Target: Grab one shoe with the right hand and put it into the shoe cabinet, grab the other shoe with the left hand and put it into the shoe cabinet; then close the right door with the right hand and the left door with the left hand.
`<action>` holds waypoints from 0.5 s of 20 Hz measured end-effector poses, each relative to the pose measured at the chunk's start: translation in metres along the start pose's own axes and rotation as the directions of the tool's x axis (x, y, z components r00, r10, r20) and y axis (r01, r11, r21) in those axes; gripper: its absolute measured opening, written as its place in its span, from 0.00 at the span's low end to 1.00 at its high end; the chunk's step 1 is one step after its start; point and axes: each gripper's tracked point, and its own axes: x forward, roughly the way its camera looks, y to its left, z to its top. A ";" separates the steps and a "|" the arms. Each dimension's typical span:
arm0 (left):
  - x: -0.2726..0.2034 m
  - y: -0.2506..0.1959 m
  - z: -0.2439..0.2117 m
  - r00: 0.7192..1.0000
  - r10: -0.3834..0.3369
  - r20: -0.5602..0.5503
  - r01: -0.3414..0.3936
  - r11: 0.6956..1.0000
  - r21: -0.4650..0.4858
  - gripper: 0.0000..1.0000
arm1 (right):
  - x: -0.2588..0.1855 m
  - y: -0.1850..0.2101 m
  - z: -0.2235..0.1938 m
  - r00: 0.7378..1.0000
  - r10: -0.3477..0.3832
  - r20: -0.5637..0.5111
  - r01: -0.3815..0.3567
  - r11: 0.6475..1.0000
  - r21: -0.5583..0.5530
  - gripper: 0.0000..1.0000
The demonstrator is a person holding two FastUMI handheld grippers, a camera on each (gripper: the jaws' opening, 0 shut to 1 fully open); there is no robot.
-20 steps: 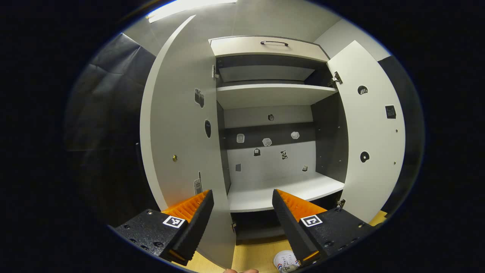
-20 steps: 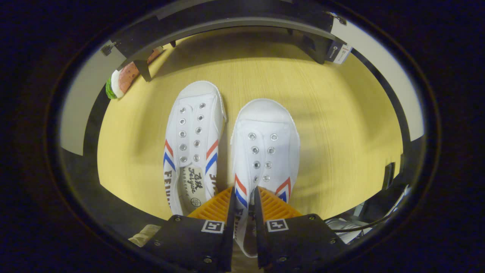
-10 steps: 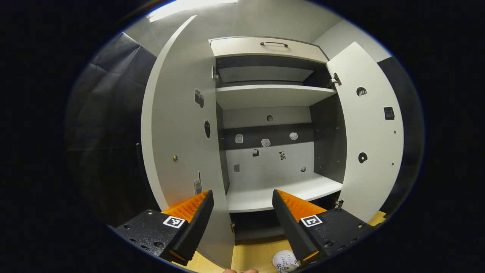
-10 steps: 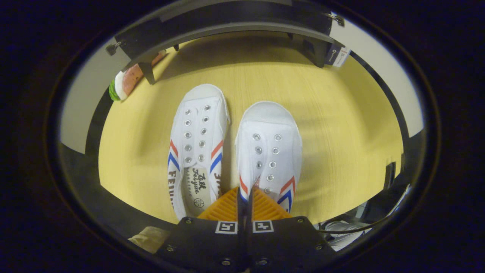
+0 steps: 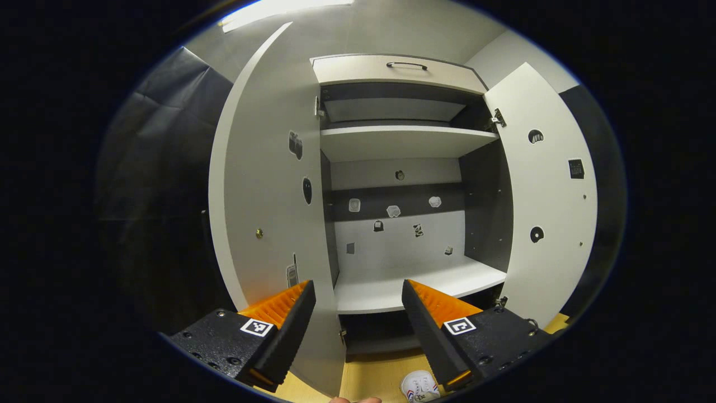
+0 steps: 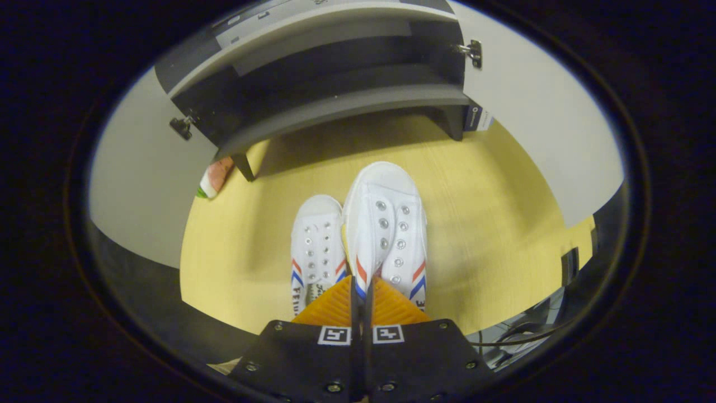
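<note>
My right gripper [image 6: 361, 282] is shut on the side wall of a white canvas shoe [image 6: 386, 229] with red and blue stripes, holding it lifted above the yellow floor. The second matching shoe [image 6: 315, 249] lies on the floor just left of it. In the left gripper view my left gripper [image 5: 358, 294] hangs open with nothing between its fingers, facing the open shoe cabinet [image 5: 403, 143]. A white lower shelf [image 5: 414, 282] sits straight ahead. The toe of a shoe [image 5: 419, 386] peeks out at the bottom.
The cabinet's left door [image 5: 268, 184] and right door [image 5: 551, 196] both stand wide open. In the right gripper view the cabinet base [image 6: 335, 112] stands on short legs, with a watermelon-slice toy [image 6: 213, 178] by its left leg. Cables [image 6: 520, 336] lie at the right.
My right gripper closed fully on the shoe's side and lifted it off the floor; the other shoe stayed down. The left gripper barely moved.
</note>
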 end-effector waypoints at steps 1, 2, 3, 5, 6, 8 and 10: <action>0.000 0.000 0.000 1.000 0.000 0.000 0.000 1.000 -0.002 0.95 | -0.008 0.003 0.010 1.000 0.013 0.022 -0.013 1.000 -0.002 0.00; 0.000 0.000 -0.001 1.000 0.002 0.000 -0.002 1.000 -0.003 0.95 | -0.019 0.008 0.021 0.999 0.025 0.044 -0.025 1.000 -0.002 0.00; 0.001 0.000 -0.001 1.000 0.003 -0.001 -0.003 1.000 -0.005 0.95 | -0.029 0.014 0.034 0.996 0.042 0.073 -0.042 0.999 0.005 0.00; 0.001 0.000 -0.002 1.000 0.008 -0.001 -0.008 1.000 -0.007 0.95 | -0.052 0.023 0.063 0.989 0.071 0.133 -0.073 0.997 0.012 0.00; 0.001 0.000 -0.002 1.000 0.011 0.000 -0.011 1.000 -0.007 0.95 | -0.065 0.028 0.082 0.982 0.080 0.170 -0.083 0.997 0.008 0.00; 0.001 0.000 -0.002 1.000 0.014 0.001 -0.014 1.000 -0.011 0.95 | -0.093 0.030 0.117 0.969 0.092 0.228 -0.089 0.996 -0.024 0.00; 0.001 0.000 -0.003 1.000 0.018 0.004 -0.018 1.000 -0.018 0.95 | -0.120 0.034 0.147 0.950 0.112 0.291 -0.104 0.994 -0.042 0.00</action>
